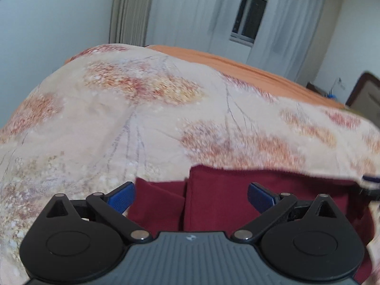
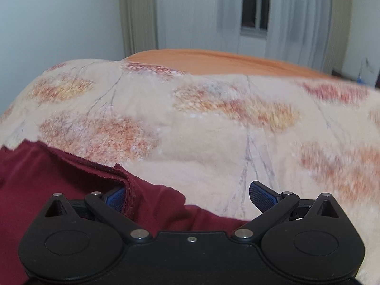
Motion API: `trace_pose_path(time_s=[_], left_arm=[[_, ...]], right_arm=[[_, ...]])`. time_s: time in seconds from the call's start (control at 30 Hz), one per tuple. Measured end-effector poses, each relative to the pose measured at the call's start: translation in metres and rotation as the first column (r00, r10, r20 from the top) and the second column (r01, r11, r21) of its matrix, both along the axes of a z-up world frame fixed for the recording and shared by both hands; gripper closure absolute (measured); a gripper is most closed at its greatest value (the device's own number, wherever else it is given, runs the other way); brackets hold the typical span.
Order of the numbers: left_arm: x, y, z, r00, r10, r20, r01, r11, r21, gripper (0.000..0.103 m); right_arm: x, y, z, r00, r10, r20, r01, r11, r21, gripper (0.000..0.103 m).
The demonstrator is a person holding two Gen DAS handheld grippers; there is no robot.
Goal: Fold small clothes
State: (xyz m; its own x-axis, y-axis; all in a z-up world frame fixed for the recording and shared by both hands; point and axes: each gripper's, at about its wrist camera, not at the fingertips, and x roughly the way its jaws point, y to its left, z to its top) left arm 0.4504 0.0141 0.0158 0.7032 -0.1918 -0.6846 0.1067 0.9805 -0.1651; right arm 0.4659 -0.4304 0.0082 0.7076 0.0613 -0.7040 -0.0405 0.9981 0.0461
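Note:
A dark red garment (image 1: 225, 197) lies folded on the floral bedspread (image 1: 142, 123), with a fold edge running down its left part. My left gripper (image 1: 191, 198) hovers over it, jaws wide apart, blue pads (image 1: 122, 197) clear of the cloth. In the right wrist view the same dark red garment (image 2: 47, 178) fills the lower left, its hemmed edge crossing in front of the left blue pad (image 2: 116, 199). My right gripper (image 2: 187, 198) is open over the garment's right edge; the pads do not press on cloth.
The floral bedspread (image 2: 213, 142) covers the near bed; an orange sheet (image 1: 237, 66) shows behind it. Curtains and a window (image 2: 255, 4) stand at the back wall. A dark headboard (image 1: 365, 95) and a small blue item sit at the far right.

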Motion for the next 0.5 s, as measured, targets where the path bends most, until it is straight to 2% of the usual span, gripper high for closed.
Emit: trace_pose_path(time_s=[0.13,0.23,0.33,0.4,0.5], left_arm=[[-0.003,-0.031,-0.031,1.0,-0.009,-0.008,0.01,0.994,0.11,0.001],[0.003,-0.04,-0.055,0.998,0.041,-0.038,-0.033,0.981,0.191,0.001],[0.002,-0.035,-0.065,0.998,0.06,-0.025,-0.055,0.984,0.172,0.0],[0.0,-0.031,-0.066,0.997,0.069,-0.014,-0.066,0.986,0.152,0.0],[0.0,-0.029,-0.07,0.997,0.07,-0.007,-0.068,0.986,0.149,0.0]], right_arm=[[0.016,-0.025,-0.014,0.99,-0.029,-0.141,0.054,0.983,0.176,0.001],[0.016,-0.032,-0.006,0.993,-0.039,-0.108,0.058,0.981,0.185,0.001],[0.015,-0.039,0.006,0.997,-0.053,-0.063,0.066,0.974,0.218,0.001],[0.016,-0.053,0.01,0.99,-0.134,-0.05,0.142,0.963,0.228,0.001],[0.013,-0.087,0.009,0.963,-0.259,-0.073,0.268,0.906,0.326,0.001]])
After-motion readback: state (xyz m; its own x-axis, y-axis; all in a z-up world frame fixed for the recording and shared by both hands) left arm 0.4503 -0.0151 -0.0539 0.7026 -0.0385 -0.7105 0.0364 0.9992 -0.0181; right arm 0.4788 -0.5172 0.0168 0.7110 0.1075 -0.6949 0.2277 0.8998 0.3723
